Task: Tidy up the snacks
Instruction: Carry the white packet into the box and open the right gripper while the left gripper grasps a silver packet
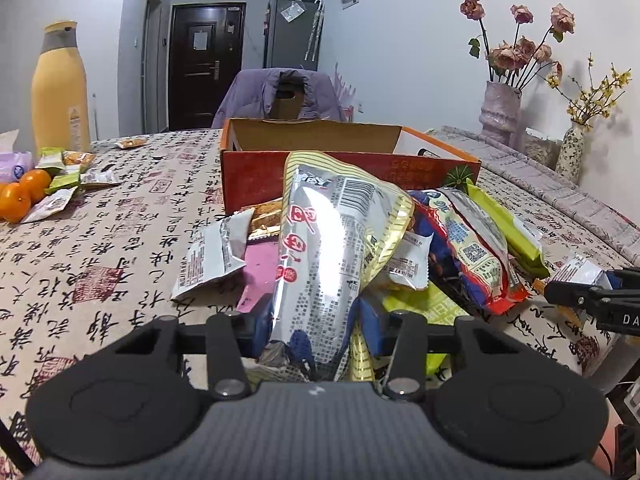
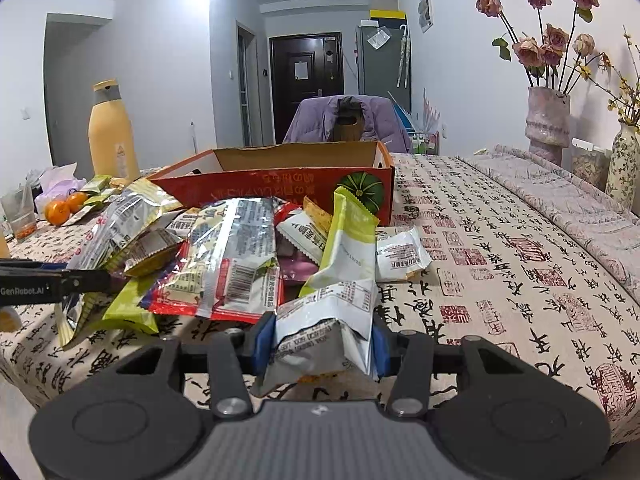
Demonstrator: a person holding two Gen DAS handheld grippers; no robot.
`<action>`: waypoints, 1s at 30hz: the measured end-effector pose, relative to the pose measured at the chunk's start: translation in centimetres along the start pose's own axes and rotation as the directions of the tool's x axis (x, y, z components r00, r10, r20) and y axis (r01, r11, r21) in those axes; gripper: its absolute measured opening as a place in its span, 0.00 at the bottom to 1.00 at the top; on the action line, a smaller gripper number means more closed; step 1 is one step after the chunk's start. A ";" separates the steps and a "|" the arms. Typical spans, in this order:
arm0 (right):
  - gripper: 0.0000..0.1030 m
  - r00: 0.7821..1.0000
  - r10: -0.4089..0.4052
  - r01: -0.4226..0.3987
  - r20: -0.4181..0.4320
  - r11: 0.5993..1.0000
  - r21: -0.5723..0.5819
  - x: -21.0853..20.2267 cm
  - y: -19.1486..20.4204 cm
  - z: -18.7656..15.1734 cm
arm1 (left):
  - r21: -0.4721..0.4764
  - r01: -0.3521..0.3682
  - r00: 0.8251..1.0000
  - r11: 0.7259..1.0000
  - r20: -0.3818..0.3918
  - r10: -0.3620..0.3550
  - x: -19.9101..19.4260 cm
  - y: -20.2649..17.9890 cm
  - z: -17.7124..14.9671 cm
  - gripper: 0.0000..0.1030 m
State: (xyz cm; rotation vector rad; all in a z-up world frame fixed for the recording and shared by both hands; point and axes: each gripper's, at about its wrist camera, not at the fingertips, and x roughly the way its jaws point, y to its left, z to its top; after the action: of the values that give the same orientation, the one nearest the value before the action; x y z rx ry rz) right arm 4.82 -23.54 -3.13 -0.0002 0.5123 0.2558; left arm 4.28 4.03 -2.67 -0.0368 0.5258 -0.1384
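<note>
Clamped between blue pads of left fingers (image 1: 316,320): silver-and-gold packet (image 1: 332,240), near end pinched, long axis running straight ahead and upward from the grip toward the orange box (image 1: 256,176). Shiny foil face, barcode near the far end, red characters down the left side, gold striped edging. Directly behind the packet's far tip, the open-topped box, cardboard brown inside, pumpkin picture on its front; path to the opening therefore forward and up over the near wall, likely needing lift first to clear the pile. Right fingers (image 2: 320,344) likewise closed on a white-and-green packet (image 2: 340,280), crumpled at the grip, green upper end leaning toward the box's front right corner; box roughly equally near to both hands, slightly left of the right one. Between the two, on the table (image 2: 500,264) with its calligraphy cloth, a loose heap of other packets (image 2: 228,264) touching and overlapping just before the box. No motion judged safe without raising packets above the rim.
</note>
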 end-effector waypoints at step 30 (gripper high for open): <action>0.46 0.992 0.034 -0.031 0.122 0.999 -0.022 5.2 -0.8 12.1 | -0.094 -0.071 0.992 0.993 0.094 0.080 3.3 0.1 13.3 0.44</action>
State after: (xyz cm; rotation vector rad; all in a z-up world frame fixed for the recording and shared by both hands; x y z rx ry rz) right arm 15.25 -22.25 4.84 0.0040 0.3876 0.2909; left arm 13.82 3.69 7.11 -0.1119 0.4350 -0.0384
